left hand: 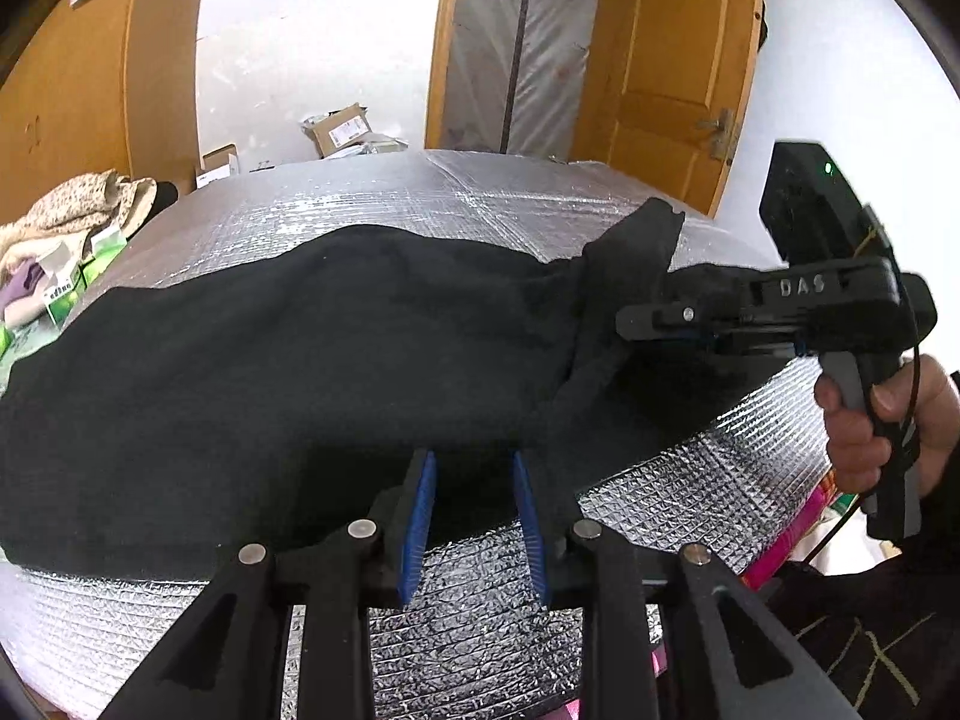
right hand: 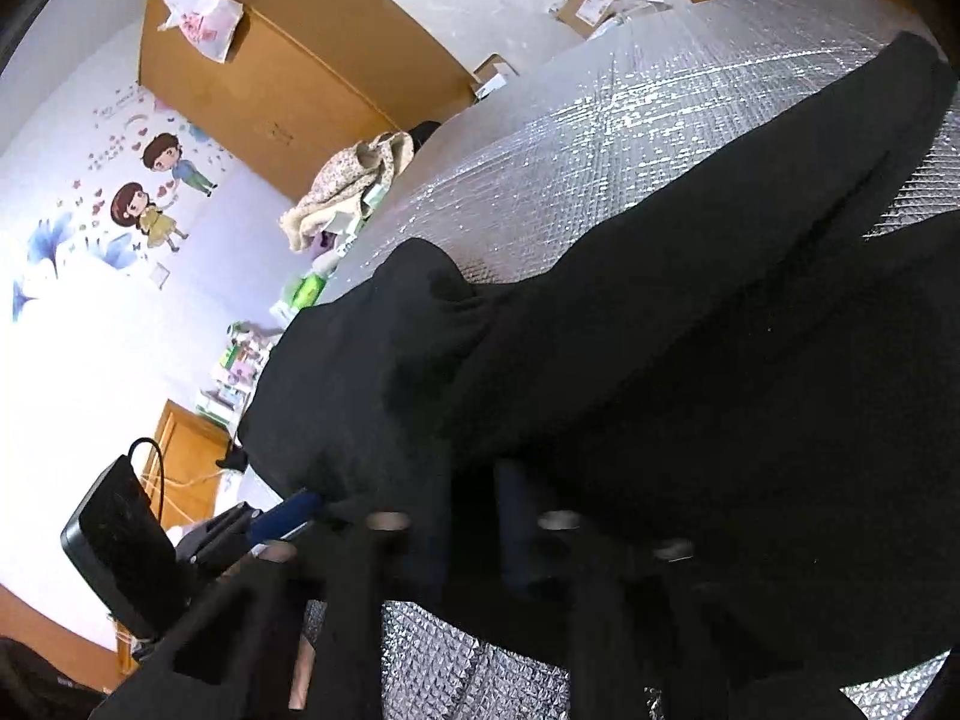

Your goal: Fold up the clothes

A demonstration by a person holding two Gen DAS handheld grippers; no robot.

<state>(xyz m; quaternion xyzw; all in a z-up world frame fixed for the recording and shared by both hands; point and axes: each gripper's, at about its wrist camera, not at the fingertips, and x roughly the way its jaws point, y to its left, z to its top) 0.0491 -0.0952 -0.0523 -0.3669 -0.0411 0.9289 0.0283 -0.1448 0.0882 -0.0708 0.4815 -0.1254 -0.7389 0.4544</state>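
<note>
Black garment [left hand: 300, 348] lies across the foil-covered table [left hand: 660, 498]; the right gripper [left hand: 636, 318] has pinched its raised edge, while the left gripper [left hand: 474, 516] stands open at the near hem. Lifting both evenly should keep the fold straight.

Bare foil surface [left hand: 372, 204] beyond black garment [left hand: 270, 360]; clutter [left hand: 60, 240] at left edge.

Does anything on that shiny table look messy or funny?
Yes. The black garment isn't lying flat: near the right gripper, one part is bunched up with wrinkles. The silver table cover looks fine.
</note>
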